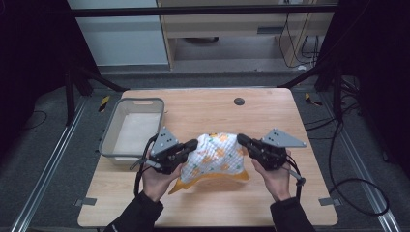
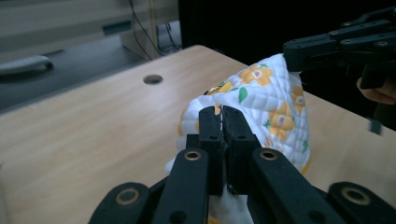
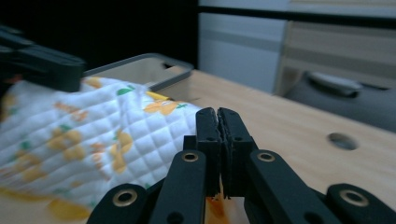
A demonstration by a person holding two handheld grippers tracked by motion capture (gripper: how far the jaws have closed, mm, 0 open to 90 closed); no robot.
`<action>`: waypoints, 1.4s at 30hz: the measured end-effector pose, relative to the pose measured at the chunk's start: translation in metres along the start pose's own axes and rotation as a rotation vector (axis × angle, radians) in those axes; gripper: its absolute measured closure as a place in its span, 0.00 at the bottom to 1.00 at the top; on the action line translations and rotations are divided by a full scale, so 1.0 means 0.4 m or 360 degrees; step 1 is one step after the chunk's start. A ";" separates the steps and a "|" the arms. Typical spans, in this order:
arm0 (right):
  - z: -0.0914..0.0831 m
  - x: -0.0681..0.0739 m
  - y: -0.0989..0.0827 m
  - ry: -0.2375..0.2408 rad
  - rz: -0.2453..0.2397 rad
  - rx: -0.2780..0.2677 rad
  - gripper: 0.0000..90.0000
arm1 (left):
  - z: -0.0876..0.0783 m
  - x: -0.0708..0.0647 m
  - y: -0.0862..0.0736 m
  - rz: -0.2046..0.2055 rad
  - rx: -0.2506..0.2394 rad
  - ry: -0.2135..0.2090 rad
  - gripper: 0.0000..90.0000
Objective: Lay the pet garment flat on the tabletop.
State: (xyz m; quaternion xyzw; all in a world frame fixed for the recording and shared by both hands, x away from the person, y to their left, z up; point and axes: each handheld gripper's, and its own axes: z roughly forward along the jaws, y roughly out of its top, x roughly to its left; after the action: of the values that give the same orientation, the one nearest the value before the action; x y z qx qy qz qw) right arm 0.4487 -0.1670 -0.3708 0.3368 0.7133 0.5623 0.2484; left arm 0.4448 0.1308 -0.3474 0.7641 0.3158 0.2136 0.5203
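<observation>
- Holding up a quilted white cloth (image 1: 215, 155) with orange flowers and green leaves, lifted between both tools over the near middle of the wooden table (image 1: 203, 205).
- Left gripper (image 1: 192, 145): jaws pressed together on the cloth's left edge, almost no gap between them; seen from its own camera as left gripper (image 2: 222, 114) with a thin fold of fabric pinched at the tips.
- Right gripper (image 1: 241, 140): jaws likewise closed tight, clamped on the cloth's right edge; in its own camera, right gripper (image 3: 218, 116) with the white quilting meeting the tips from the left.
- Cloth (image 2: 266, 100) bunched and humped upward between the two clamps, an orange underside or lining hanging below along the near edge, close to the tabletop; cannot tell whether that edge touches the wood.
- Cloth (image 3: 79, 140) stretching away to the left in the right gripper view, blurred toward the far end.
- Left hand (image 1: 157, 179) and right hand (image 1: 276, 178) gripping the tool handles from below, dark sleeves entering from the bottom edge.
- Grey three-cornered plates riding on top of both tools.
- Grey plastic basin (image 1: 112, 131) sitting at the table's left edge, just beside the left gripper, apart from the cloth.
- Small round hole (image 1: 239, 101) in the tabletop toward the far side, well apart from the cloth.
</observation>
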 end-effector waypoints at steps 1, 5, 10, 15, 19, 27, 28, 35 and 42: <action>0.018 -0.010 0.006 -0.0053 -0.0010 -0.0005 0.97 | 0.018 0.009 0.004 -0.0004 0.0003 0.0034 0.96; 0.114 -0.056 -0.007 -0.0229 -0.0009 0.0111 0.94 | 0.114 0.054 -0.017 0.0035 0.0124 0.0180 0.92; 0.175 -0.092 -0.044 -0.0336 -0.0039 0.0269 0.81 | 0.161 0.093 -0.060 -0.0073 0.0161 0.0280 0.65; 0.123 -0.088 -0.046 -0.0268 -0.0075 0.0240 0.69 | 0.120 0.118 -0.085 -0.0063 0.0126 0.0345 0.43; 0.078 -0.083 -0.041 -0.0232 -0.0088 0.0225 0.62 | 0.062 0.126 -0.103 -0.0076 0.0137 0.0310 0.39; -0.032 -0.065 -0.092 -0.0122 -0.0069 0.0252 0.51 | -0.026 0.099 -0.189 -0.0053 0.0218 0.0208 0.37; -0.039 -0.062 -0.104 -0.0110 -0.0075 0.0269 0.50 | -0.030 0.093 -0.203 -0.0050 0.0226 0.0198 0.37; -0.059 -0.050 -0.206 -0.0029 -0.0026 0.0389 0.49 | -0.016 0.072 -0.278 -0.0013 0.0366 0.0168 0.37; -0.033 -0.042 -0.274 0.0007 -0.0023 0.0534 0.51 | 0.016 0.051 -0.318 0.0038 0.0464 0.0121 0.37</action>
State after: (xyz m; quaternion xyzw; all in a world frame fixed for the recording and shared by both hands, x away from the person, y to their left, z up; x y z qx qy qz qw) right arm 0.4281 -0.2037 -0.4740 0.3672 0.8001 0.4341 0.1909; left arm 0.4306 0.1740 -0.4681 0.8266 0.3539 0.2004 0.3889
